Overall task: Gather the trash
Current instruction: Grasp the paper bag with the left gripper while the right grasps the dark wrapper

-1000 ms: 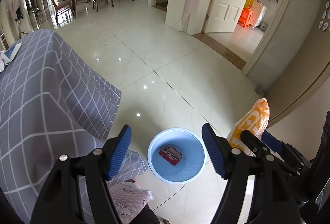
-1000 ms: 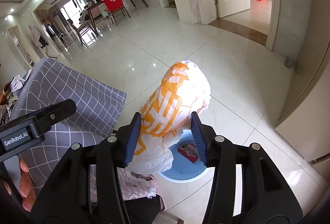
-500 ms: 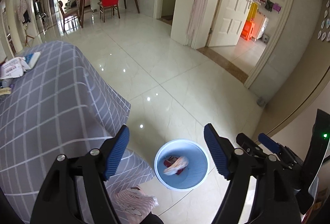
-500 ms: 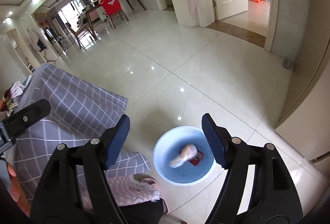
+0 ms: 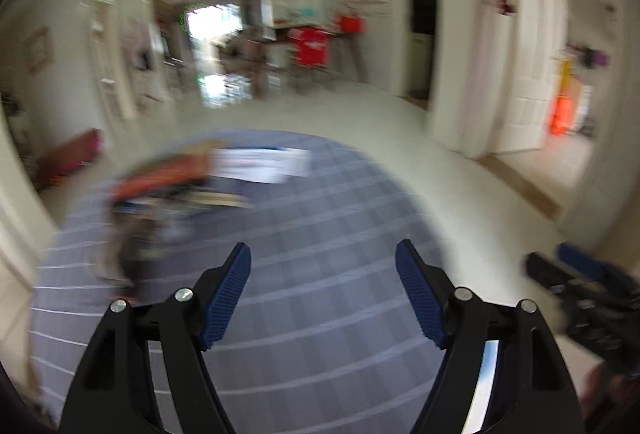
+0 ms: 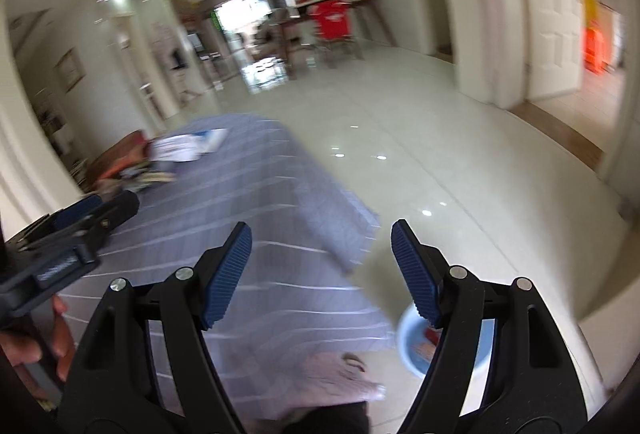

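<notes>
Both grippers are empty right now. Your left gripper (image 5: 323, 292) stands spread wide over the grey checked cloth of the table (image 5: 320, 314), with nothing between its blue pads. Your right gripper (image 6: 321, 272) has just been opening and is also spread, holding nothing.

The blue bin (image 6: 412, 346) sits on the floor just off the table's corner, low in the right wrist view and half hidden behind the right finger; something red and orange lies in it.

The step in hand looks like the reach for the next piece of trash. What remains is the blurred pile at the far end of the table (image 5: 160, 194): orange and dark wrappers, with a white paper or packet (image 5: 260, 164) just beside them. The blur keeps you from telling the pieces apart, so slow down before you commit.

Pick one piece at the near edge of the pile instead of diving into the middle. Keep the jaws wide, come down at a shallow angle, and set one pad on each side before you close. Flat paper may slip, so pinch it at a raised edge or fold. Keep the two grippers apart so they do not collide over the pile.
</notes>
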The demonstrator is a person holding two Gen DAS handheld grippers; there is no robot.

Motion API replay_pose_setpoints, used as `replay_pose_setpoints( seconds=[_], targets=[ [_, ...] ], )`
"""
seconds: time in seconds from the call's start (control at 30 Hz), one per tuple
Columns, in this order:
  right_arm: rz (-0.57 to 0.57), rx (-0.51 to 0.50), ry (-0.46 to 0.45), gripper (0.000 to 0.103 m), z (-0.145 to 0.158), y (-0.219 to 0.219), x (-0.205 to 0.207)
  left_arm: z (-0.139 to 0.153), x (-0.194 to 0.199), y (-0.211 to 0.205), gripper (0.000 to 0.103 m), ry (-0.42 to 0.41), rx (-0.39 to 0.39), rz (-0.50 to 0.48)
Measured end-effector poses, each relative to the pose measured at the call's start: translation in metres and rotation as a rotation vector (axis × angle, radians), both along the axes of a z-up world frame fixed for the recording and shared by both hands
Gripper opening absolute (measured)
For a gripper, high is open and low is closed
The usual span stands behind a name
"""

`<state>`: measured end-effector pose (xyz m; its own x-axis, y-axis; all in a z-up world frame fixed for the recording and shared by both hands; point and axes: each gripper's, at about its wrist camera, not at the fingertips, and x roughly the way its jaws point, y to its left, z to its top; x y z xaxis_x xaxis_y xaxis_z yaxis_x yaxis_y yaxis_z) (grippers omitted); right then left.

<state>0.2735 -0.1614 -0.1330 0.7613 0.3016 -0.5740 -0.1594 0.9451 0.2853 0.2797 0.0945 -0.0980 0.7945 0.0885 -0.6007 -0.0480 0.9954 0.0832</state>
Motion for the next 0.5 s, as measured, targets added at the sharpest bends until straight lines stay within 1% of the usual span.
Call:
replay_pose_setpoints(
  seconds=[0.07,0.13,0.23,0.3,0.37,0.43,0.5],
  targets=[
    [0.051,-0.010,-0.011,0.072,0.008,0.028,0.004,0.003,-0.004,0.030,0.073,-0.011,0.038,0.063],
    [0.100,-0.010,-0.015,0.072,0.013,0.055,0.008,0.004,-0.007,0.068,0.073,-0.016,0.053,0.121],
    [0.168,-0.018,-0.006,0.071,0.016,0.098,0.017,-0.002,-0.007,0.110,0.073,-0.010,0.082,0.183],
    [0.200,-0.020,-0.004,0.071,0.015,0.120,0.023,-0.009,-0.003,0.134,0.073,0.007,0.087,0.187],
    [0.226,-0.035,0.003,0.071,0.015,0.141,0.031,-0.015,0.003,0.148,0.073,0.023,0.094,0.187],
    [0.252,-0.029,0.007,0.071,0.014,0.161,0.039,-0.020,0.009,0.157,0.073,0.023,0.102,0.159],
    [0.273,-0.029,0.024,0.071,0.012,0.178,0.048,-0.025,0.017,0.161,0.073,0.030,0.128,0.137]
  ],
)
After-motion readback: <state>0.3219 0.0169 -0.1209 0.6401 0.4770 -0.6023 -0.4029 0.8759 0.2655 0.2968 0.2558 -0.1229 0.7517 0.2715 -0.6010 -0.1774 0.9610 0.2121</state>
